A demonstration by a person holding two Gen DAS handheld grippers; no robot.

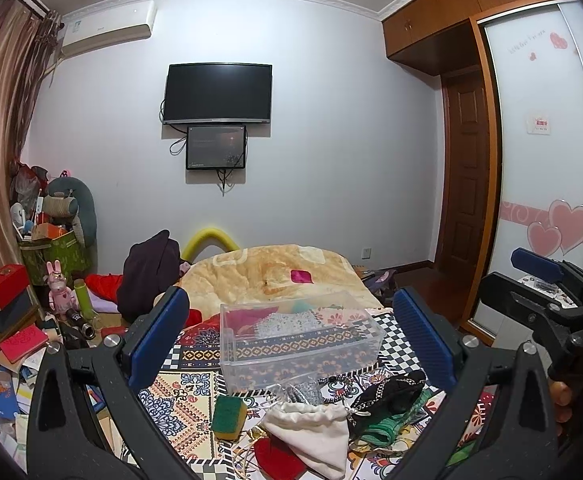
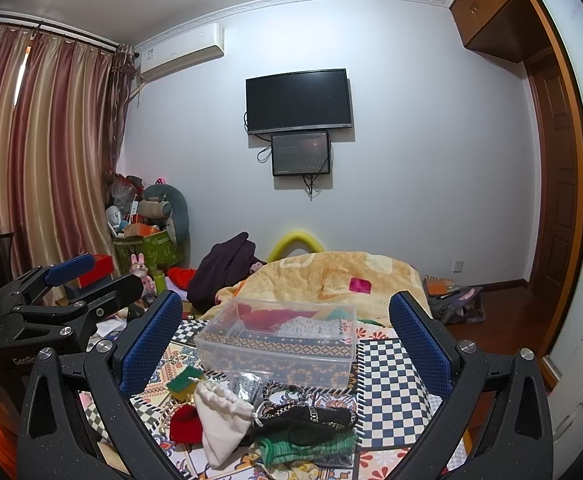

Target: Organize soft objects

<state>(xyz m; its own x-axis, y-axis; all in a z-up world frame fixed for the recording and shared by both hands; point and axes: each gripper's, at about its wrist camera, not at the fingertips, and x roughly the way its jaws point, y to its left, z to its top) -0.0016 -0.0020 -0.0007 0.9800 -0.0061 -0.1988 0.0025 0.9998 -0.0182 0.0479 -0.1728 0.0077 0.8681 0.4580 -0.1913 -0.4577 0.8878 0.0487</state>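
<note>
Pouches (image 1: 311,432) seemingly just below both spread fingers (image 2: 147,340).

Glossy clear plastic box (image 1: 299,344), seemingly cloth pouch (image 1: 315,432)

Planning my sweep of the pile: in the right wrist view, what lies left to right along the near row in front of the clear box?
Red pouch → white drawstring bag → black chain-trimmed piece, with the green knit item under it. Behind them stands the clear box.
</note>
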